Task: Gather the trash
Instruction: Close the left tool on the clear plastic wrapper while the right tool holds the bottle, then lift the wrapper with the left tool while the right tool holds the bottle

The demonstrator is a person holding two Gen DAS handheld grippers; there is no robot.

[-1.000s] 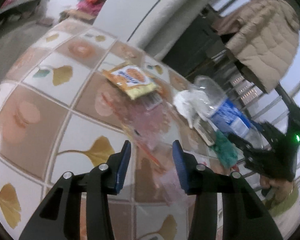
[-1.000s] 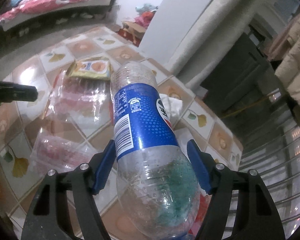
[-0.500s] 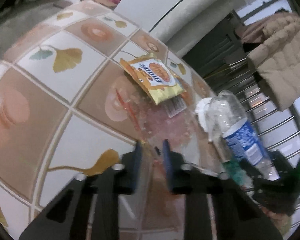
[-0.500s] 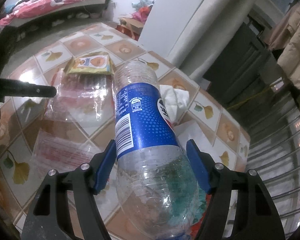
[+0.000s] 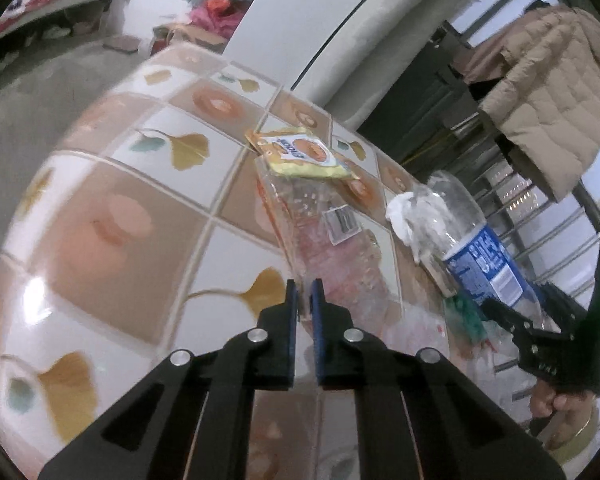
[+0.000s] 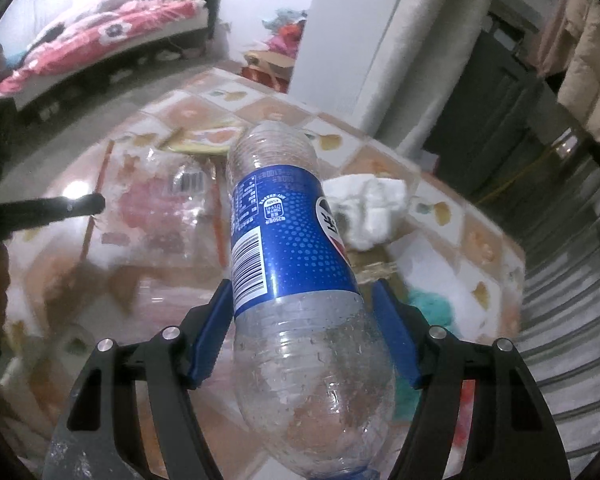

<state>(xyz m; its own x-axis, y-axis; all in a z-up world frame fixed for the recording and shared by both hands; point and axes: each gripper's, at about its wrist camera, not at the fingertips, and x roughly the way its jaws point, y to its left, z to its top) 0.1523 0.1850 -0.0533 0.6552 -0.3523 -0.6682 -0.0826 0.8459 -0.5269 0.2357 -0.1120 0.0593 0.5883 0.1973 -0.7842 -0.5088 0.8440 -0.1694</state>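
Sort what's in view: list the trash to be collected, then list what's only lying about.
Trash to collect:
- clear plastic bottle with blue label, held in the right gripper
- clear crinkled plastic wrapper, left gripper closing on its edge
- yellow-orange snack packet
- crumpled white tissue

Just lying about:
- beige puffer jacket
- pink floral bedding

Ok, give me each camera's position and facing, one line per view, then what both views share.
Left wrist: sits on the left gripper, aimed forward and down at the tiled table; jaws closing on the clear wrapper; the person's other hand shows at right.
Right wrist: sits on the right gripper, aimed down over the table; pads clamp the bottle.
Shared: bottle, wrapper, snack packet, white tissue, and each other's gripper.
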